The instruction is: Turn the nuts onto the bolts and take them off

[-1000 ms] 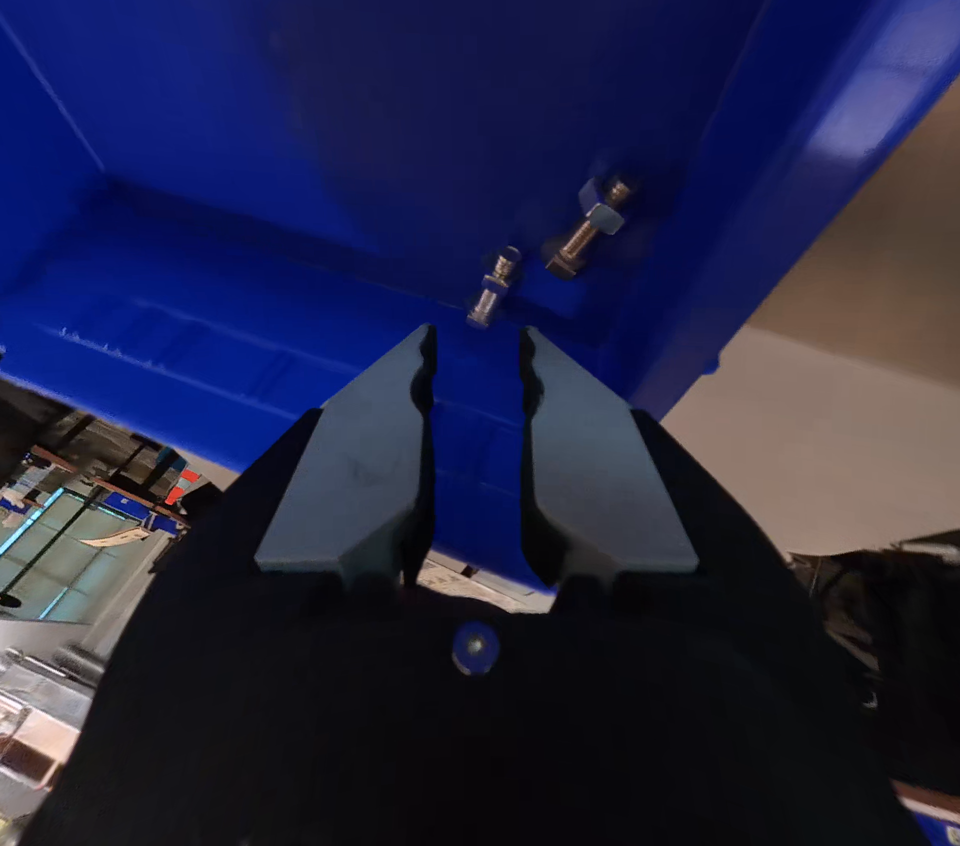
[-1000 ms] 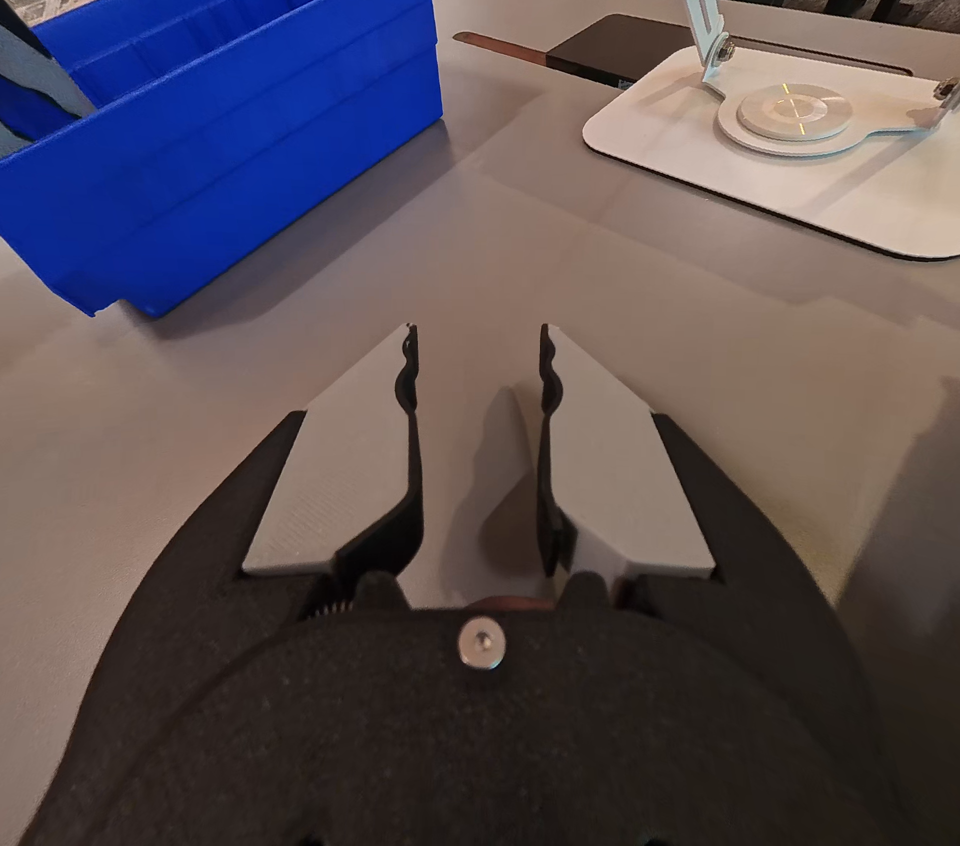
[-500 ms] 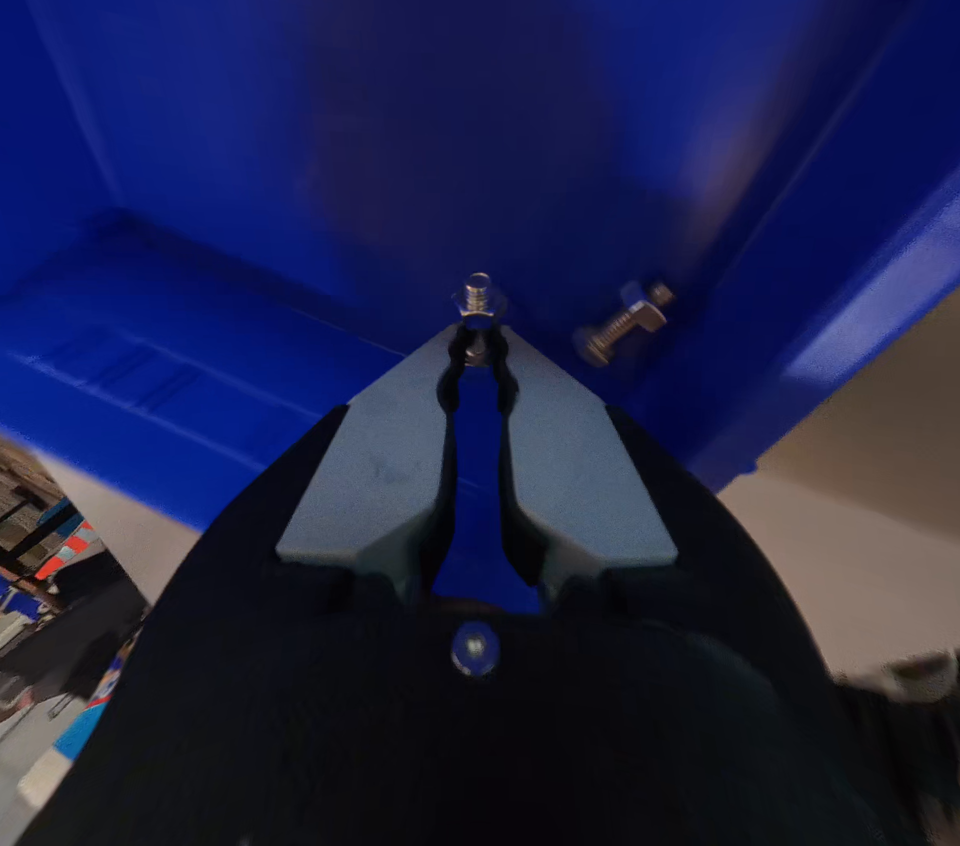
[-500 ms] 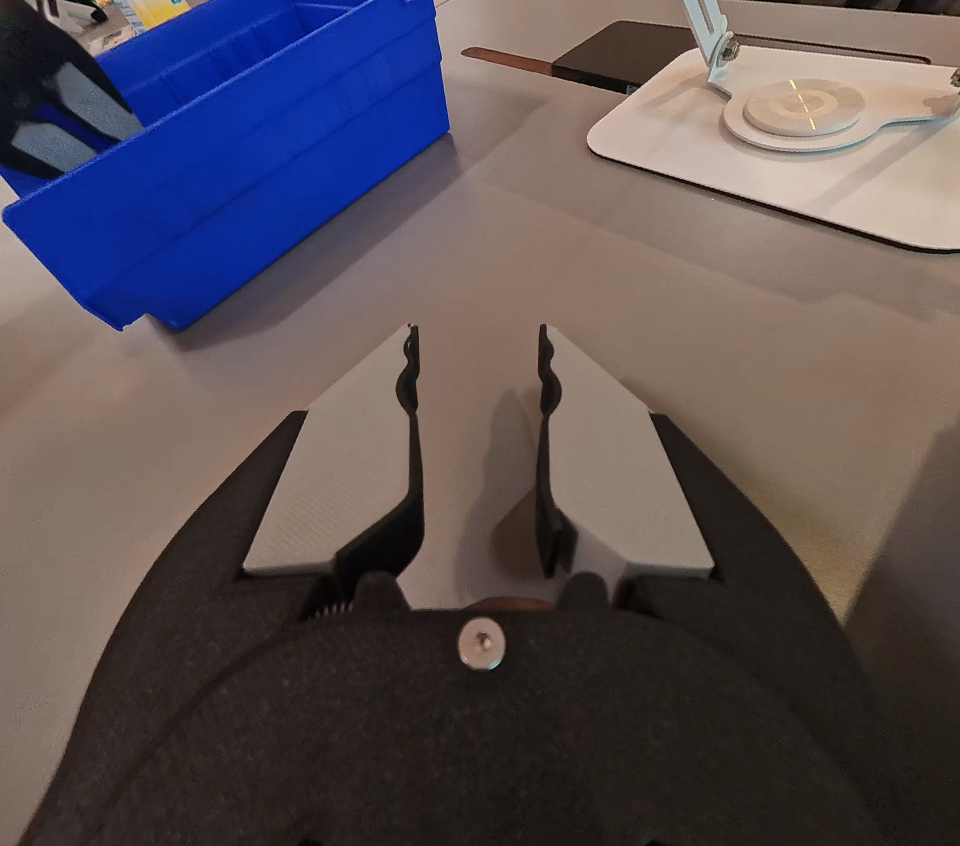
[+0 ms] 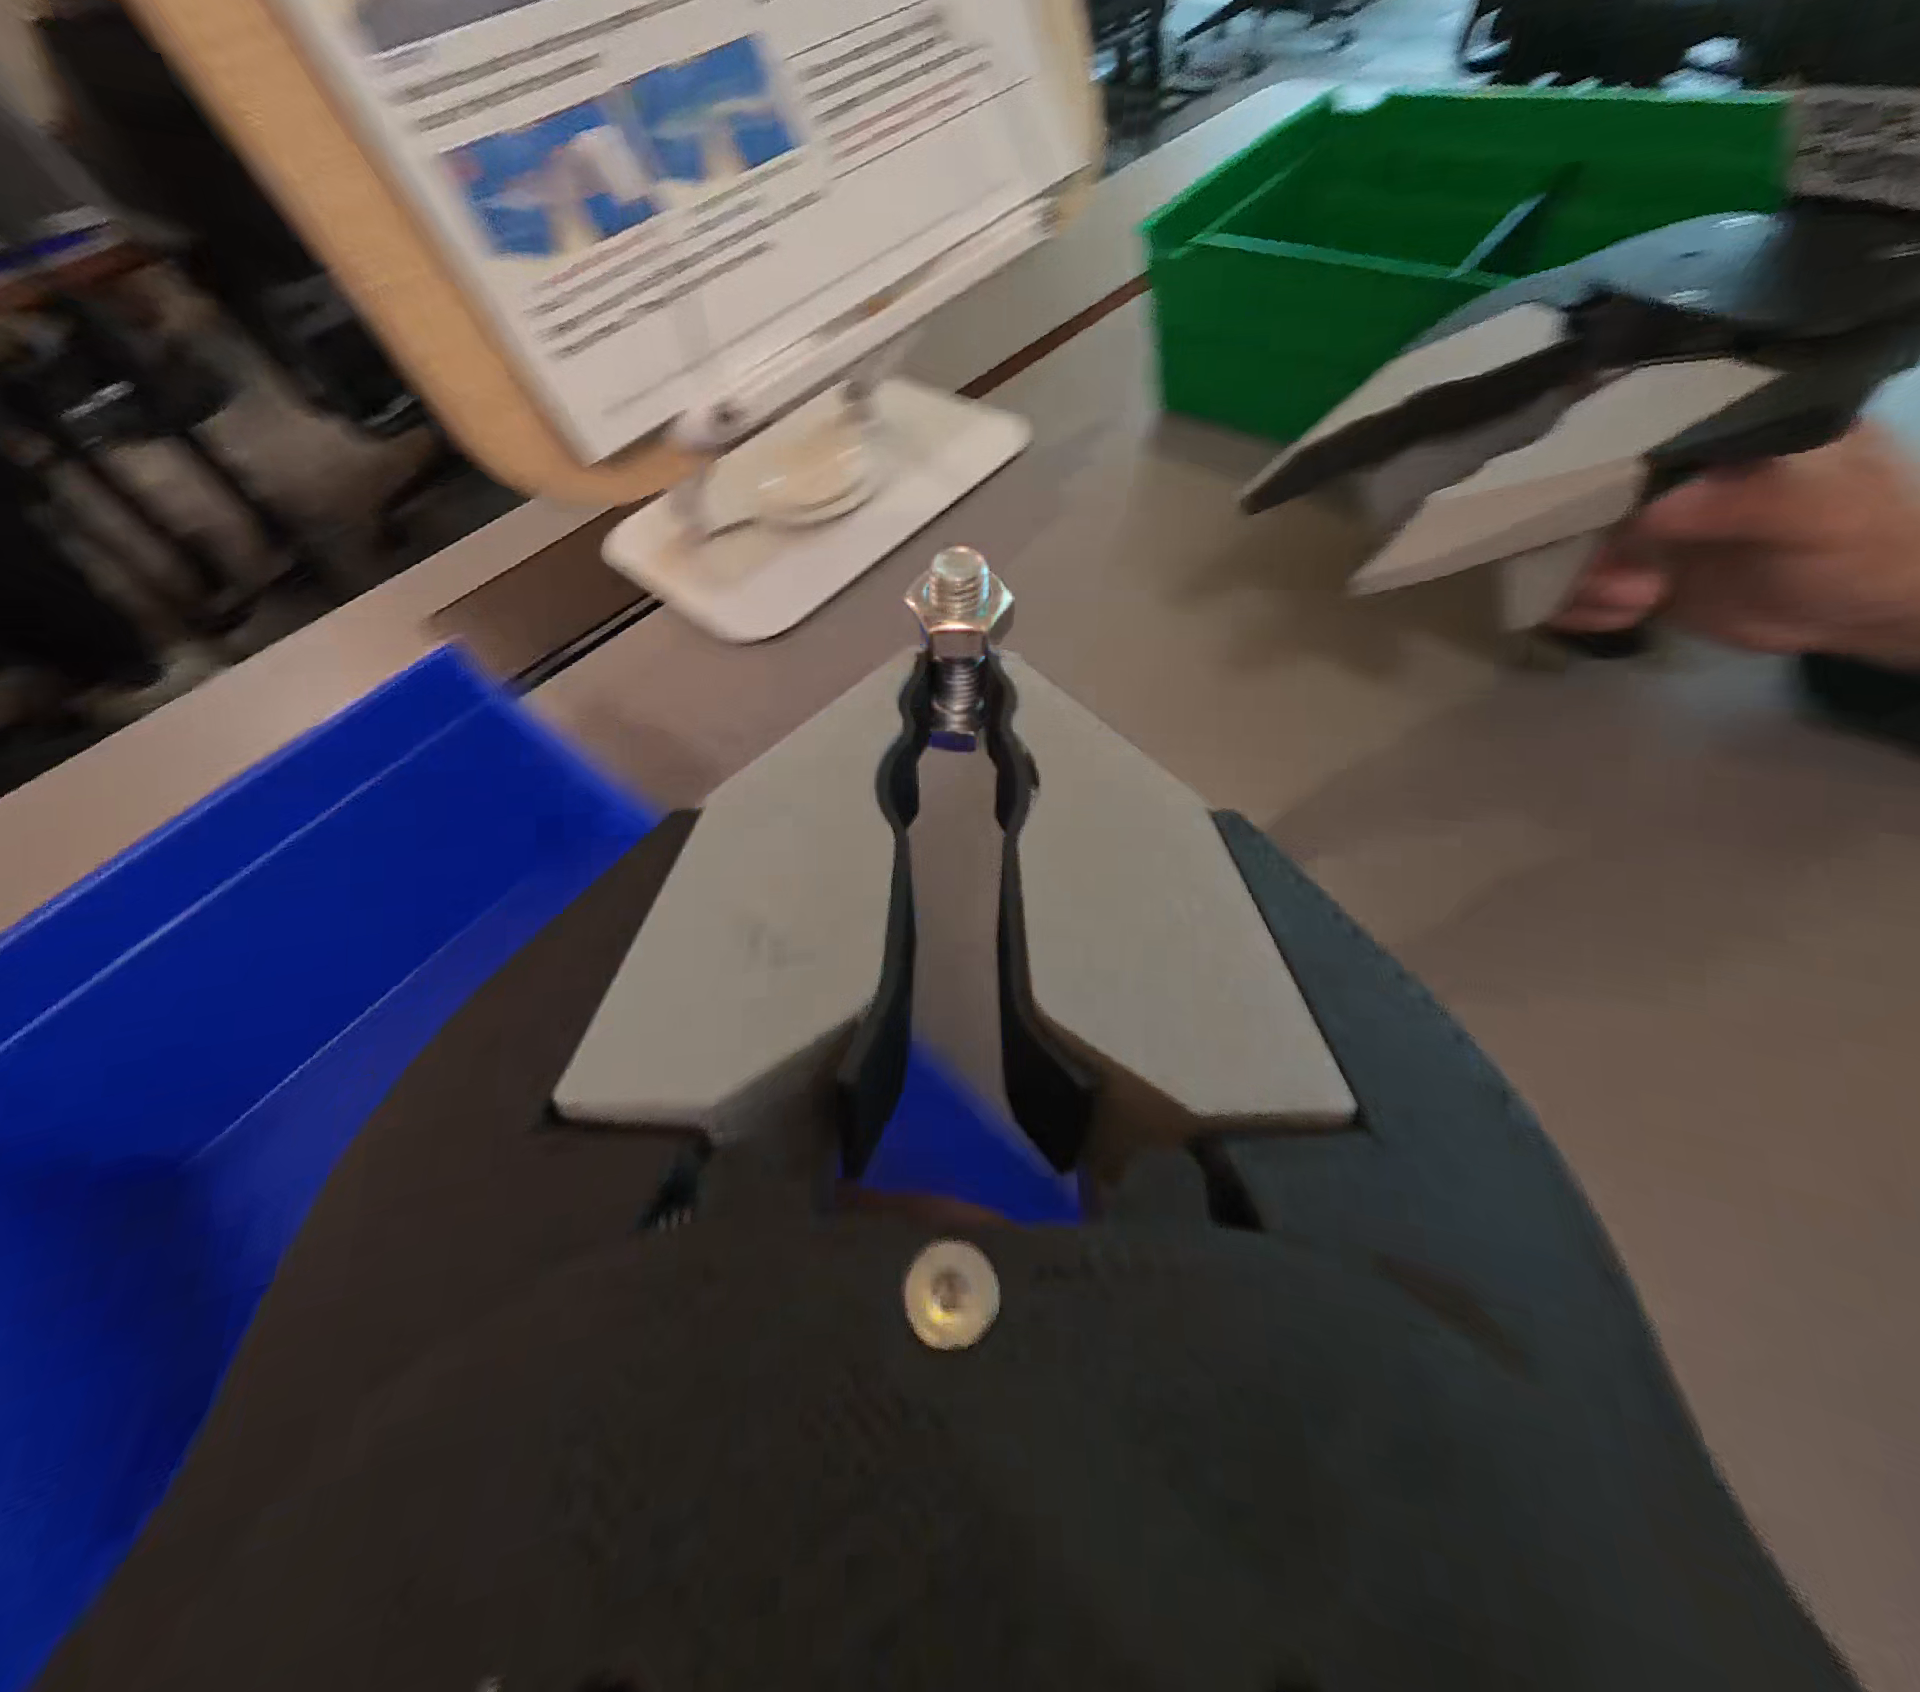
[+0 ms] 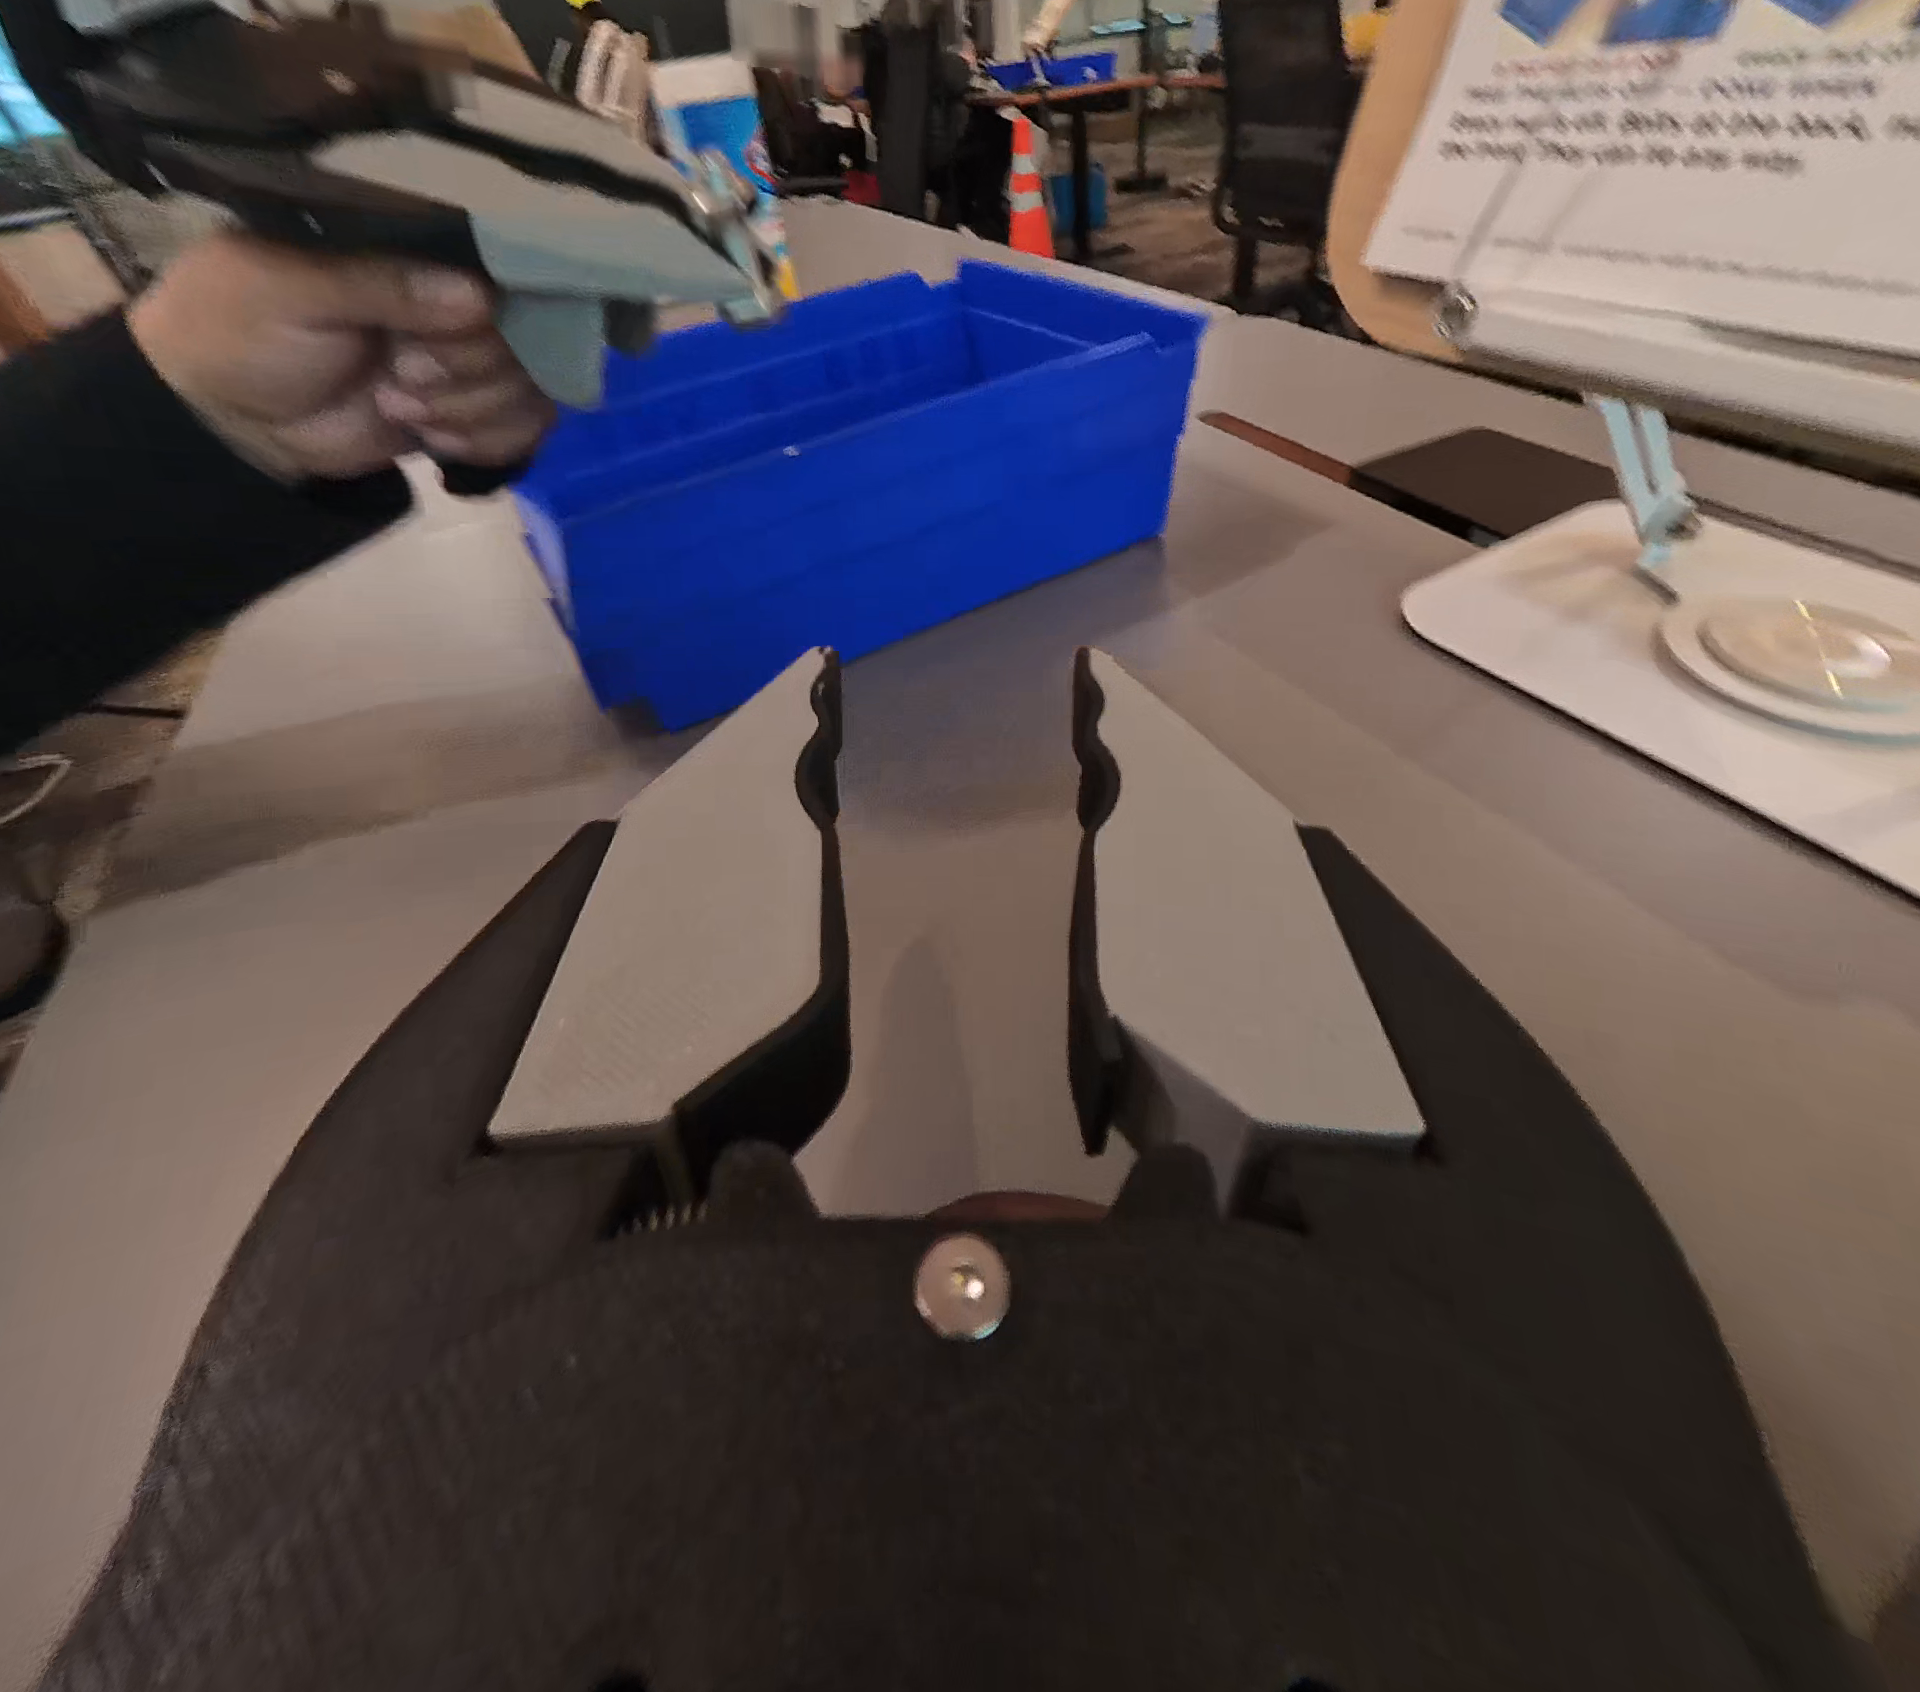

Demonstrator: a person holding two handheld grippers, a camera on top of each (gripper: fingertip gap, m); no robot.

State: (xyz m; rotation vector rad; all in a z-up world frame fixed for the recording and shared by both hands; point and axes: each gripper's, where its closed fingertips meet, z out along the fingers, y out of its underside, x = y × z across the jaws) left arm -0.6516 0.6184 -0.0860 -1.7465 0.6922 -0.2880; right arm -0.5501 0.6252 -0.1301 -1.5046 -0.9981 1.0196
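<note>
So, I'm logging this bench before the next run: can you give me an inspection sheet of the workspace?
Surface: grey table, bare between the bins.
Job's things: bolt with its nut threaded near the tip, held clear of the blue bin; the bin's floor is hidden from here.
Clutter: green bin; instruction board on a white stand.
Grippers: left tool shut on the bolt; right tool open, holding nothing.
Cables: nothing seen.
Surroundings: blurred desks, chairs, an orange cone.
</note>
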